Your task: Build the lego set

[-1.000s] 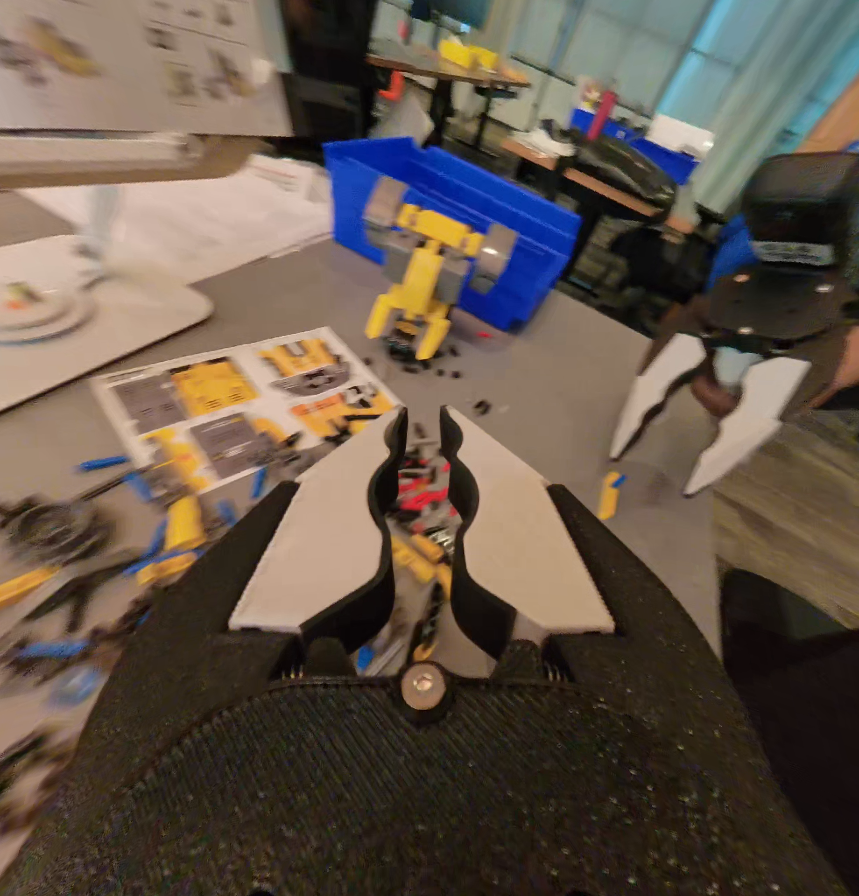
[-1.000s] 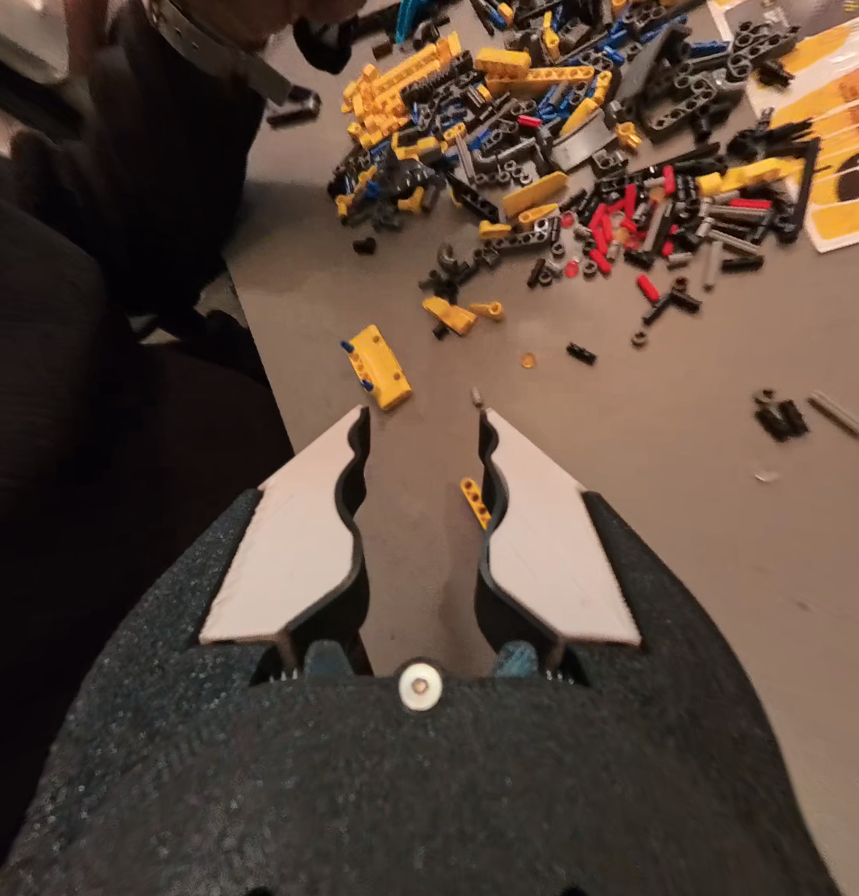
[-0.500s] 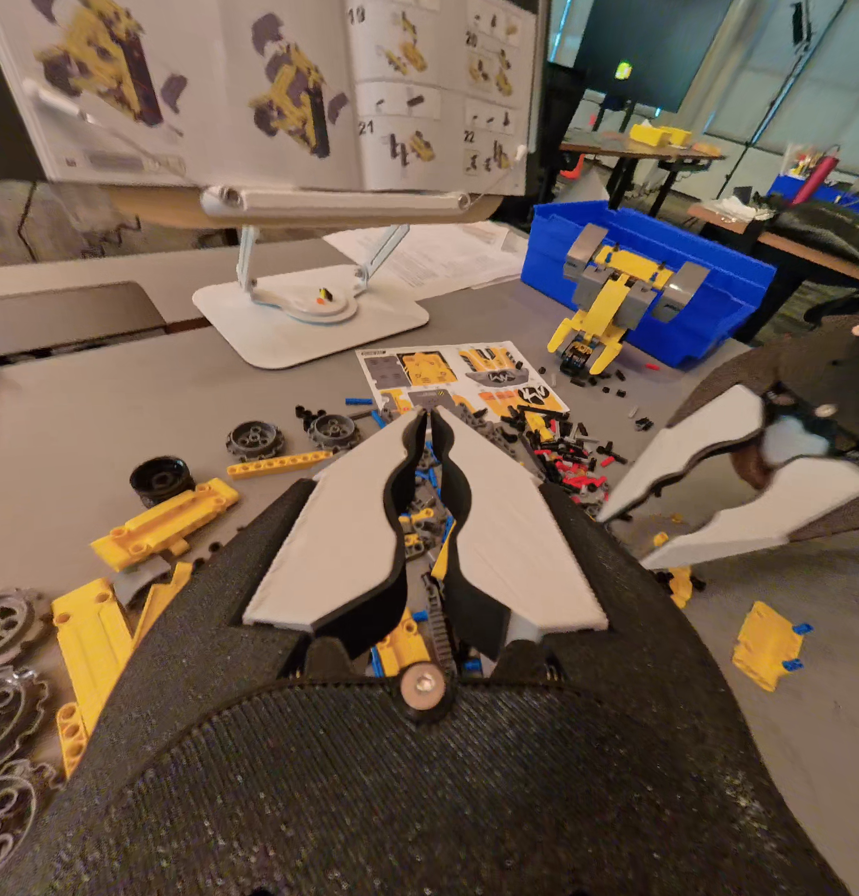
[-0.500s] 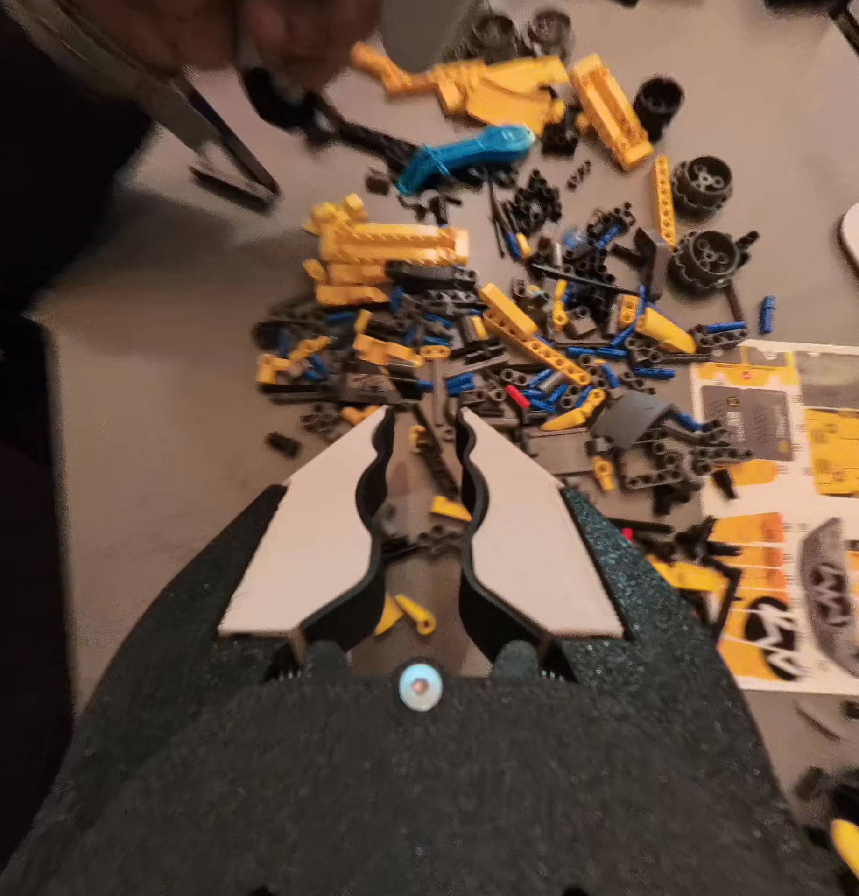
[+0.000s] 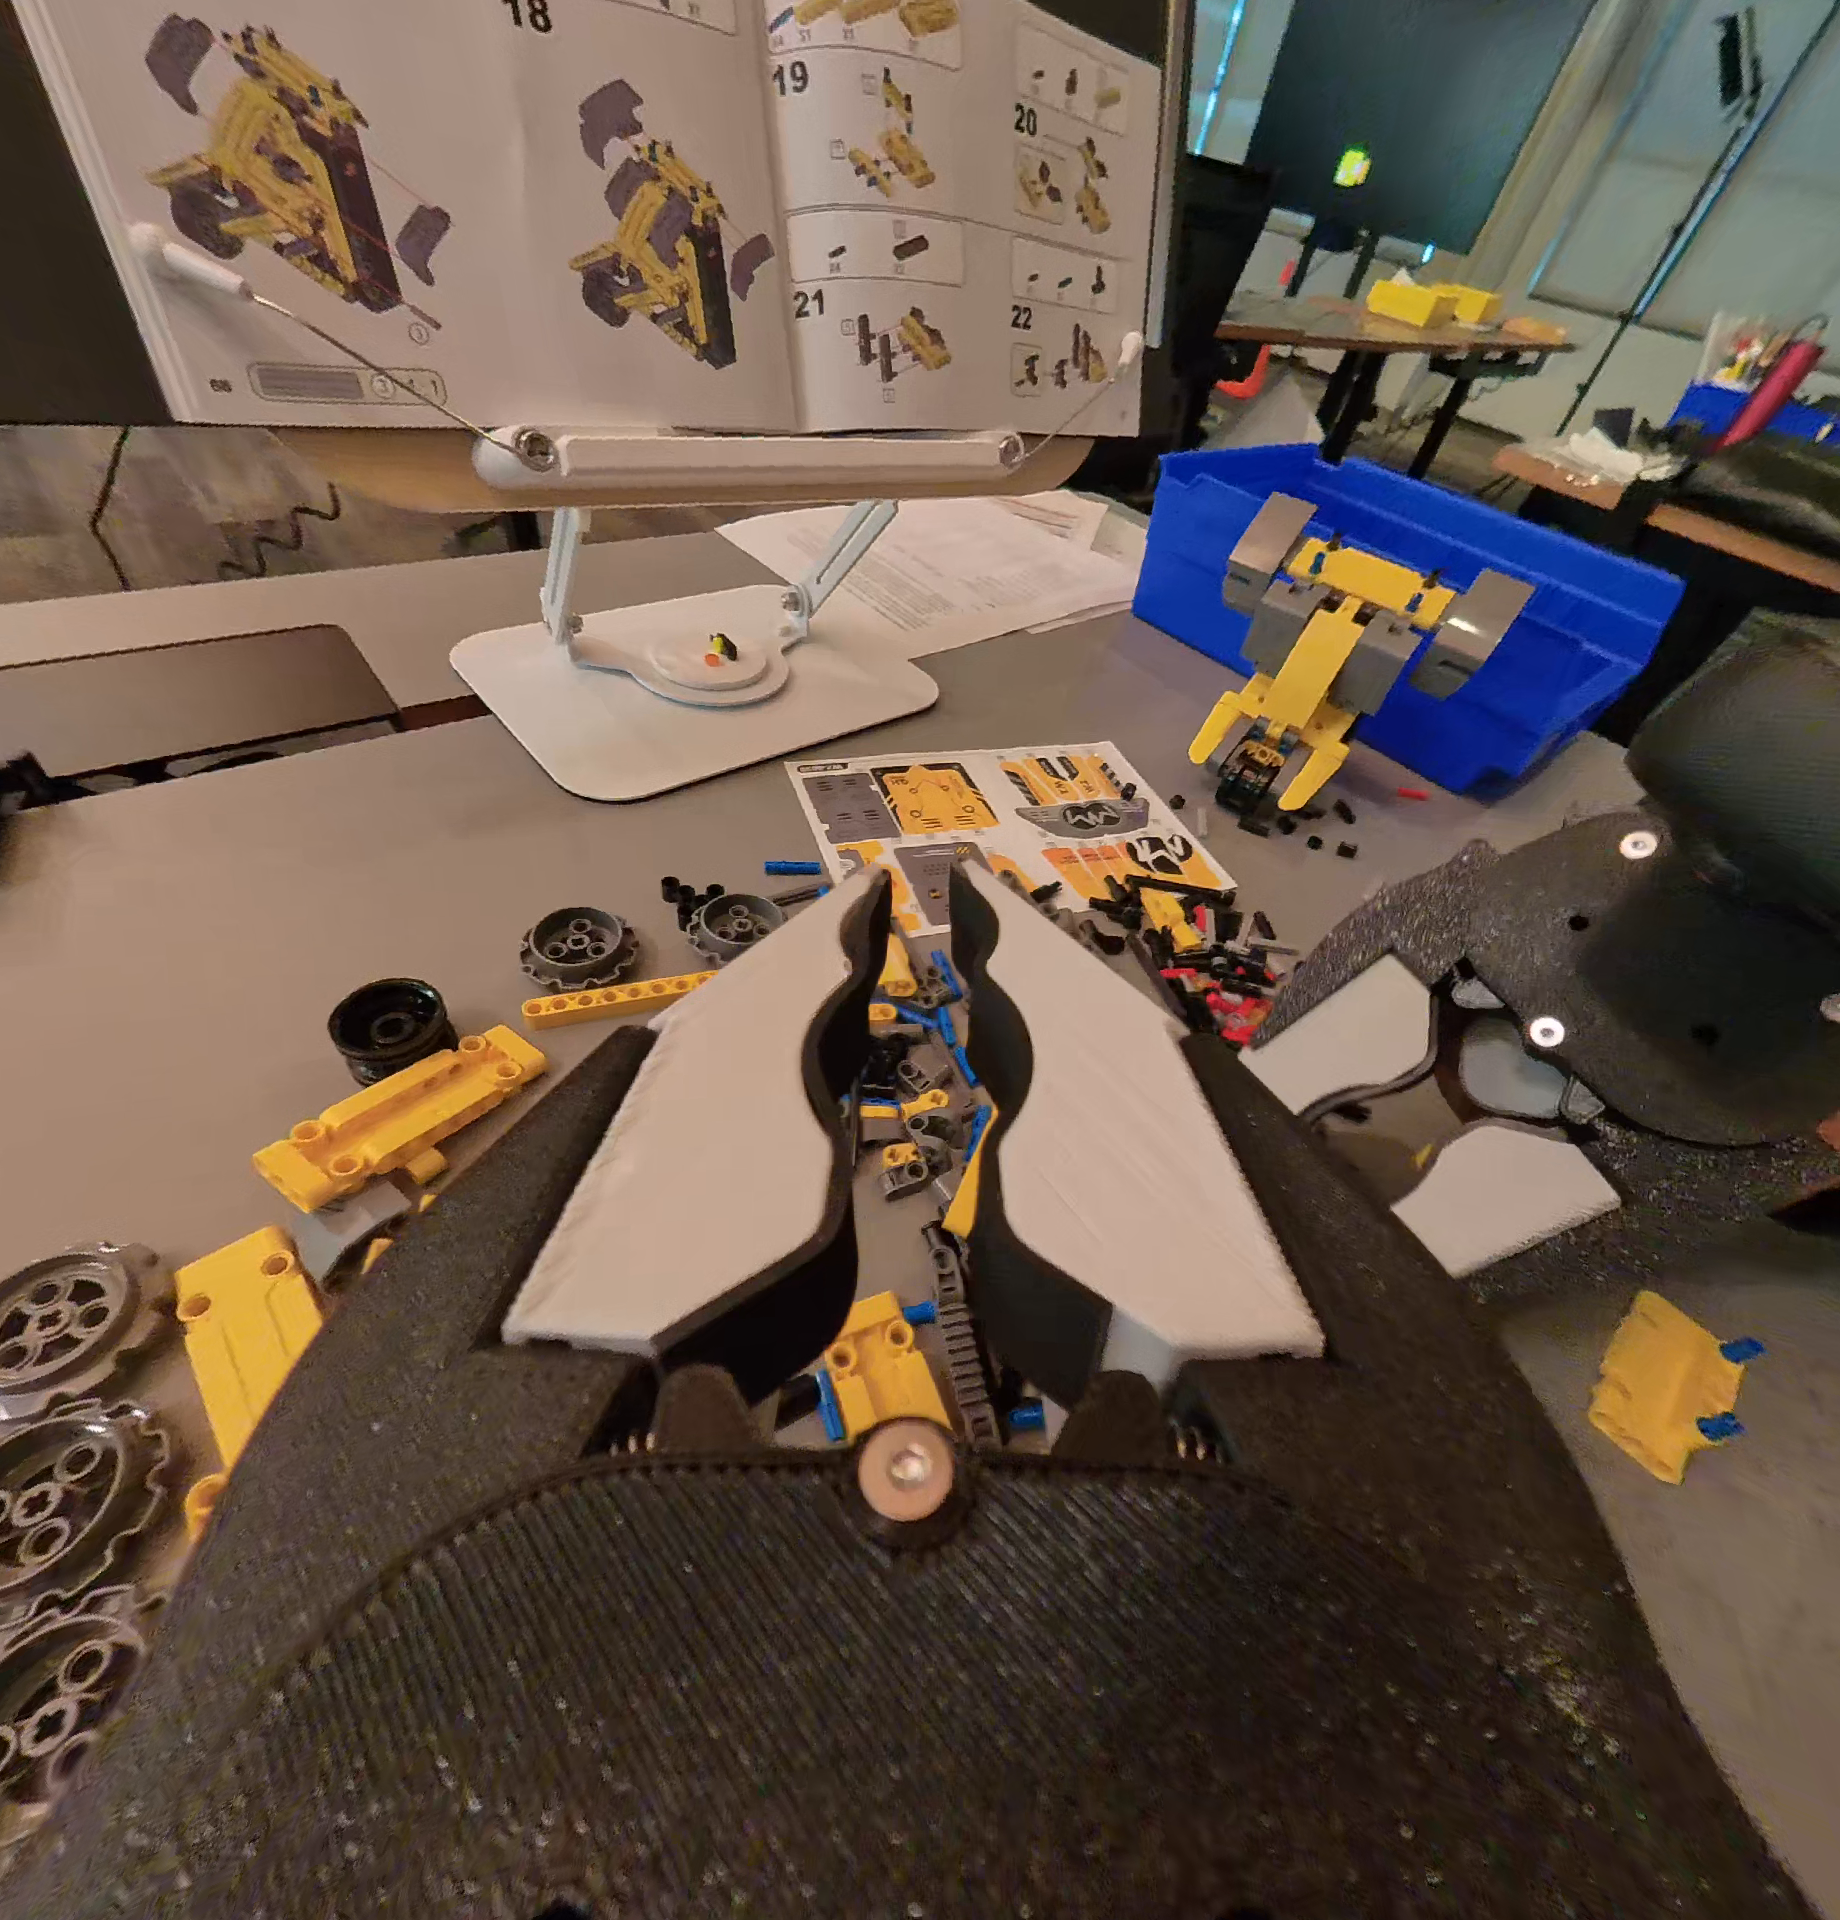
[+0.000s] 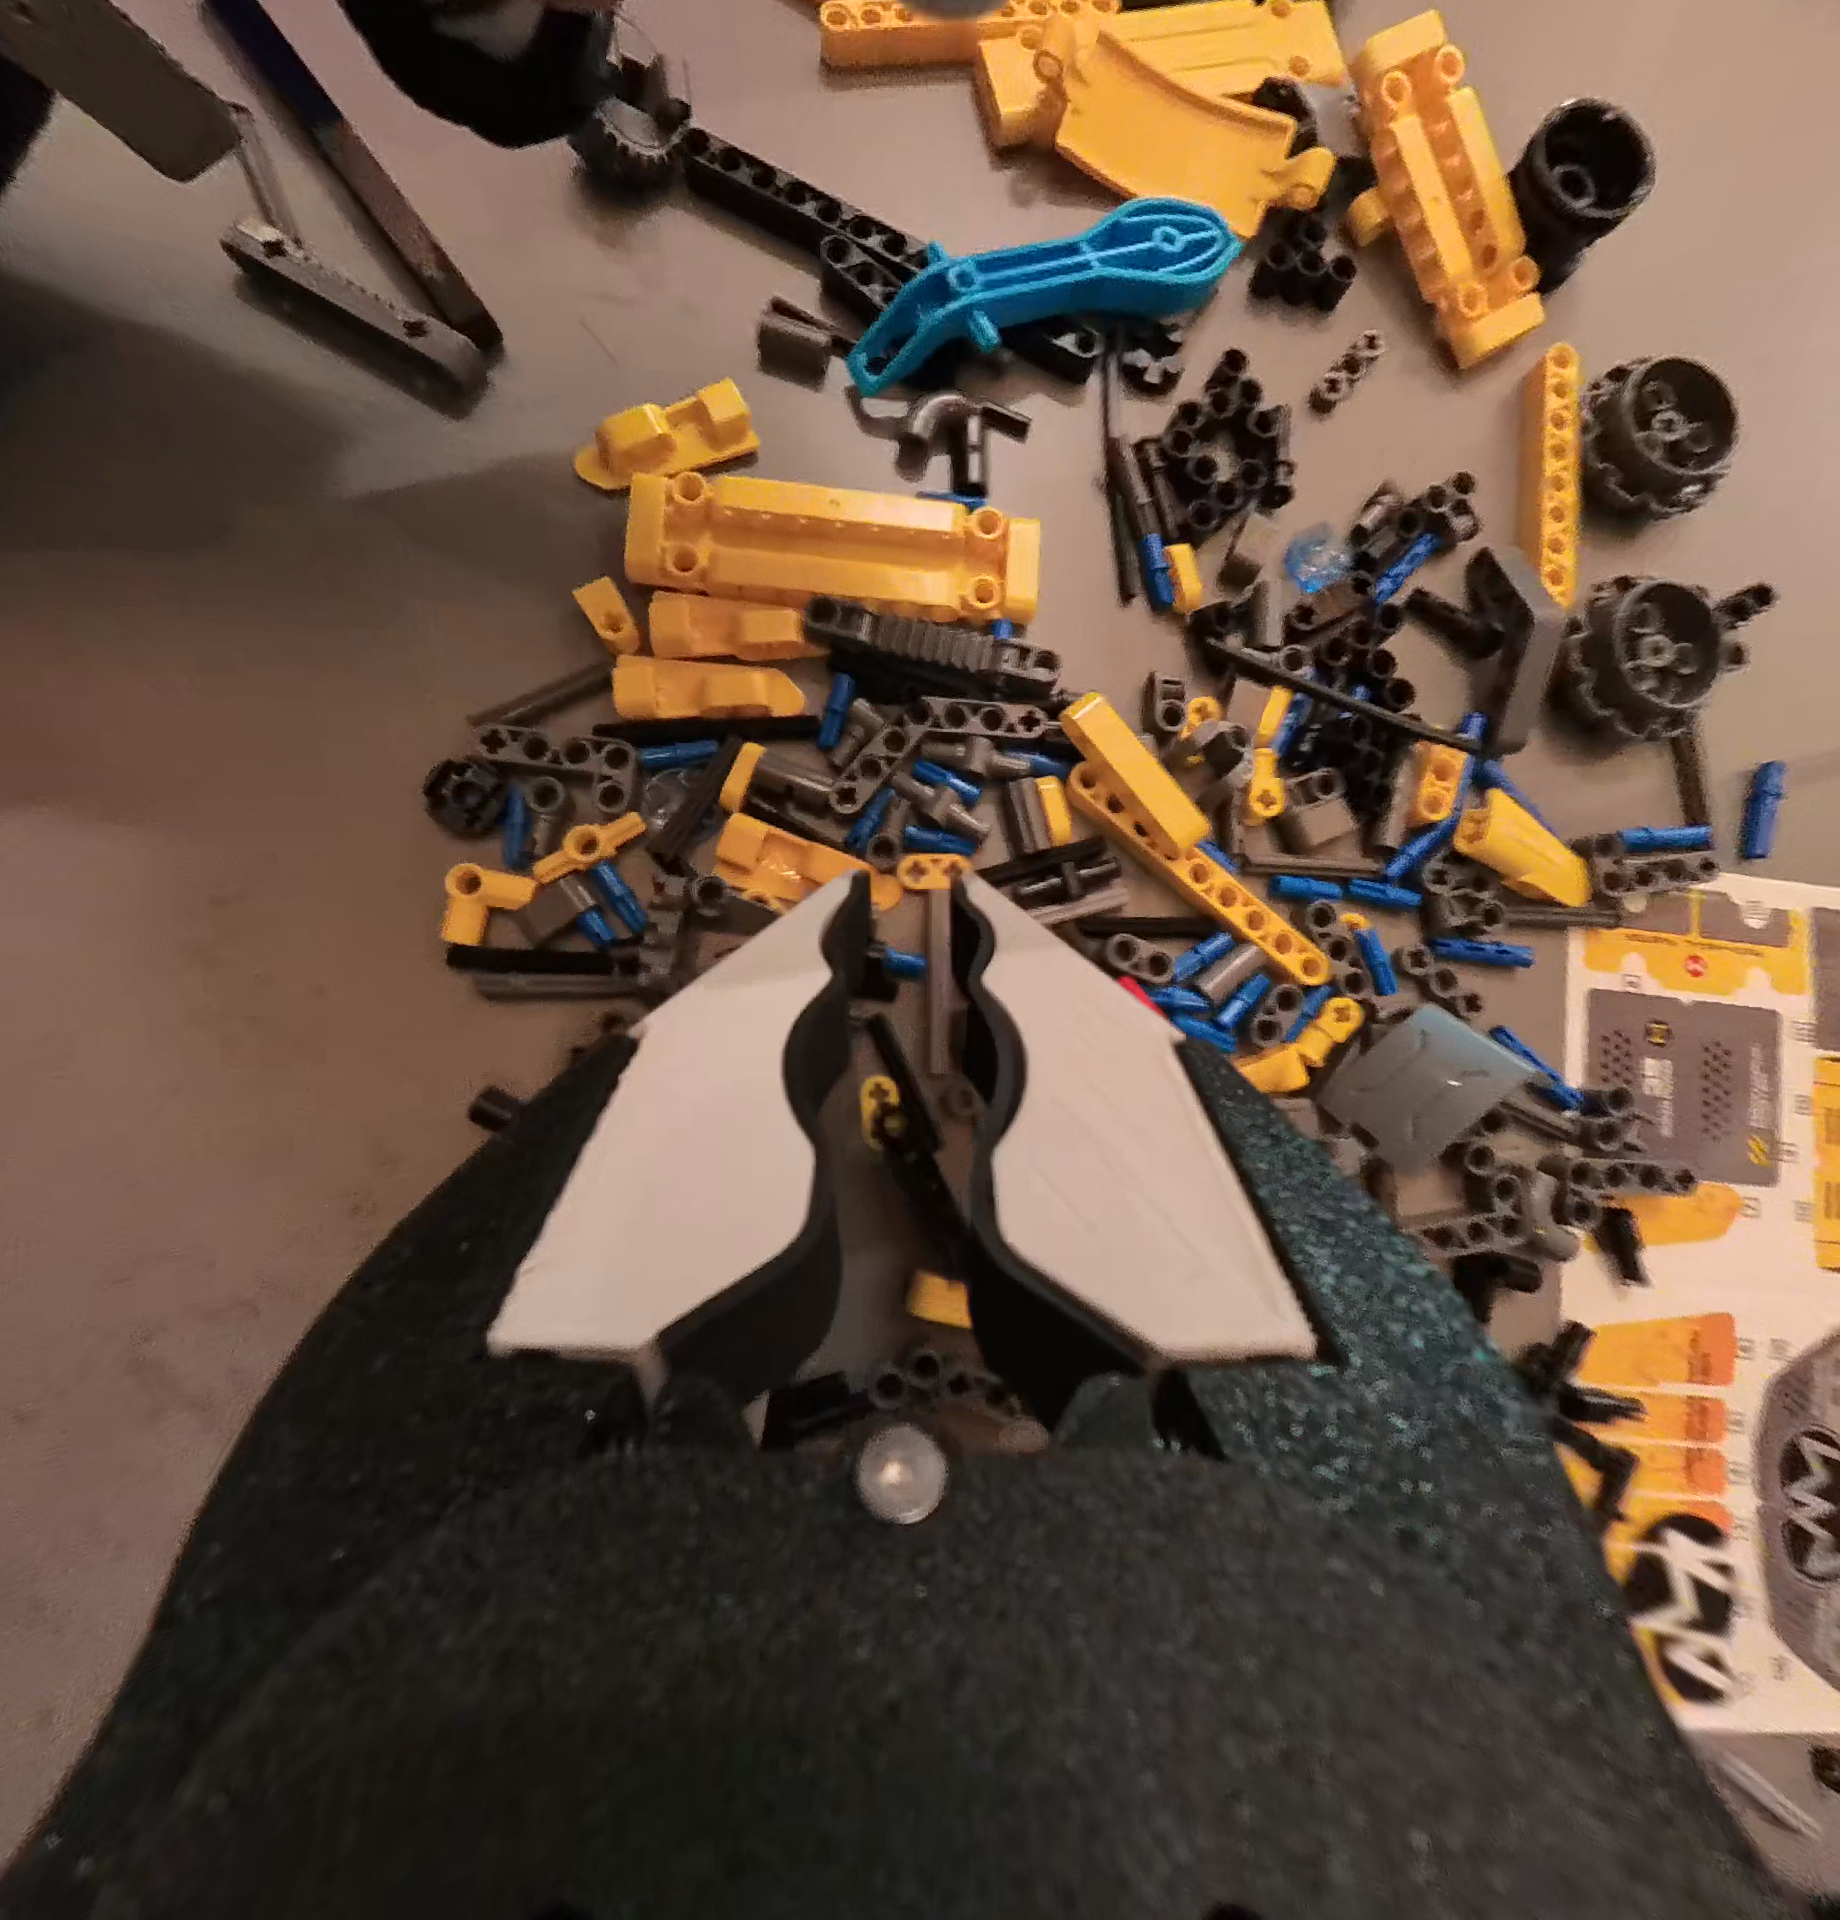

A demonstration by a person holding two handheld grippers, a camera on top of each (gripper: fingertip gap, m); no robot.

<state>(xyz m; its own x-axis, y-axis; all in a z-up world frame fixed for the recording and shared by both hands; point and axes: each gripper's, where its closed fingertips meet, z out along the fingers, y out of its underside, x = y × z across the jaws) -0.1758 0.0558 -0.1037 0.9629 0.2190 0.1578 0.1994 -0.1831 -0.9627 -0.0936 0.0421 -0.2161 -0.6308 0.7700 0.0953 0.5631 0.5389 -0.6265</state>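
The left hand-held gripper (image 5: 916, 904) hovers above the grey desk (image 5: 272, 894) with its fingertips narrowly parted; nothing is held between them. Below its fingers lies the pile of loose parts (image 5: 916, 1101): yellow, grey, black and blue pieces.

The right hand-held gripper (image 6: 908, 896) is positioned over the same pile (image 6: 999, 748), pointing down. Its fingertips are narrowly parted. A grey axle (image 6: 937, 987) lies in the gap between the fingers; whether the fingers touch it cannot be determined. In the left wrist view the right hand-held gripper (image 5: 1415, 1122) appears at the right edge, low over the desk.

The partly built model (image 5: 1311, 665), yellow with grey panels, stands at the far side of the desk against a blue bin (image 5: 1581, 623). A sticker sheet (image 5: 999, 821) lies flat between the model and the pile. The manual (image 5: 583, 208) is open on a white stand (image 5: 687, 675) behind the pile. Wheel hubs (image 5: 578, 945) and a black tyre (image 5: 391, 1029) lie left of the pile. A yellow panel with blue pins (image 5: 1664, 1382) lies apart, near the right desk edge. A teal tool (image 6: 1041, 281) rests at the far end of the pile.
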